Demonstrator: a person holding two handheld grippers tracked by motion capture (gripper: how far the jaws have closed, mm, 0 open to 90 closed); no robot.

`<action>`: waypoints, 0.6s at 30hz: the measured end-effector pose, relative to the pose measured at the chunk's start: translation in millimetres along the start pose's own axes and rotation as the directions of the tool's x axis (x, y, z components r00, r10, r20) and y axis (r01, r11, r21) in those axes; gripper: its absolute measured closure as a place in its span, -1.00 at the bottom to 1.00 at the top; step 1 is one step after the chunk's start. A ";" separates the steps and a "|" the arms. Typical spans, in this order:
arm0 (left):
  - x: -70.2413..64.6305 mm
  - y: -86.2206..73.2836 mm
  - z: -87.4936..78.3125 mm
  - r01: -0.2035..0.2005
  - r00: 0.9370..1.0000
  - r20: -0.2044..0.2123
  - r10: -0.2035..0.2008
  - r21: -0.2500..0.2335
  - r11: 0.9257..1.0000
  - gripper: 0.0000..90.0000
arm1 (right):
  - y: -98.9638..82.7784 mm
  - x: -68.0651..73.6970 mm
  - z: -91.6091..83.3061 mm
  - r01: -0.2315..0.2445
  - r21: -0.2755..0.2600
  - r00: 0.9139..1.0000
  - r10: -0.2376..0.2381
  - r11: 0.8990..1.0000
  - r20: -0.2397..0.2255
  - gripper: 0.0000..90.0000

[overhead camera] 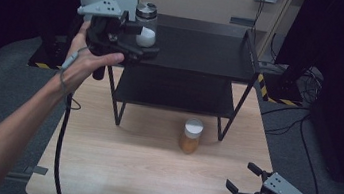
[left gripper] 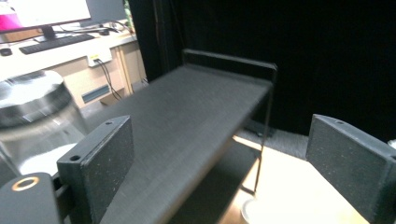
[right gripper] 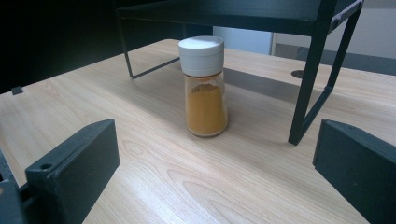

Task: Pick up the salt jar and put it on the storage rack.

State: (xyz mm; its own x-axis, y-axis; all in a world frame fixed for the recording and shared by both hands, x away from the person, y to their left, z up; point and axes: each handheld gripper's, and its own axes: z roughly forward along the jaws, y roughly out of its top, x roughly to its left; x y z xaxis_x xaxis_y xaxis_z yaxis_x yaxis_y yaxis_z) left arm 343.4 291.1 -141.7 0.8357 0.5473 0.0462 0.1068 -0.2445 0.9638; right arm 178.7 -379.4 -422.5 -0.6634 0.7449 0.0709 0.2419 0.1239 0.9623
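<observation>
A glass jar [overhead camera: 146,24] with a silver lid and white contents stands at the left end of the black rack's top shelf [overhead camera: 201,50]. My left gripper [overhead camera: 143,43] hovers open right in front of it. In the left gripper view the blurred jar [left gripper: 37,116] lies outside the left jaw, and only the shelf [left gripper: 187,107] lies between the open jaws of the left gripper [left gripper: 219,130]. An orange spice jar [overhead camera: 191,136] with a white lid stands on the wooden table. My right gripper [overhead camera: 249,184] rests open near the front right corner, facing the spice jar [right gripper: 203,88]; the right gripper [right gripper: 217,140] holds nothing.
The two-tier black rack has a lower shelf [overhead camera: 176,90] and thin legs [right gripper: 310,93] just behind the spice jar. The wooden table [overhead camera: 126,161] is bare in front. Cables [overhead camera: 61,138] trail from the left gripper. A desk with a monitor [left gripper: 46,14] stands beyond.
</observation>
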 end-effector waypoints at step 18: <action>-33.2 -83.6 -4.2 -0.041 0.999 0.036 0.040 0.035 0.999 -0.86 | 1.0 1.2 0.0 0.010 0.005 1.000 -0.010 1.000 0.001 -0.98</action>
State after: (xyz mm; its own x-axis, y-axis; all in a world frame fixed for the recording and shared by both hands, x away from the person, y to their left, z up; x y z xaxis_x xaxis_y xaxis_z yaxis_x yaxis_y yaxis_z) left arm 304.5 296.7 -222.7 0.8583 0.5076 0.0749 0.0912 -0.2947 0.9512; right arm 178.1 -378.3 -421.5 -0.6649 0.7445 0.0606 0.2387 0.1350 0.9617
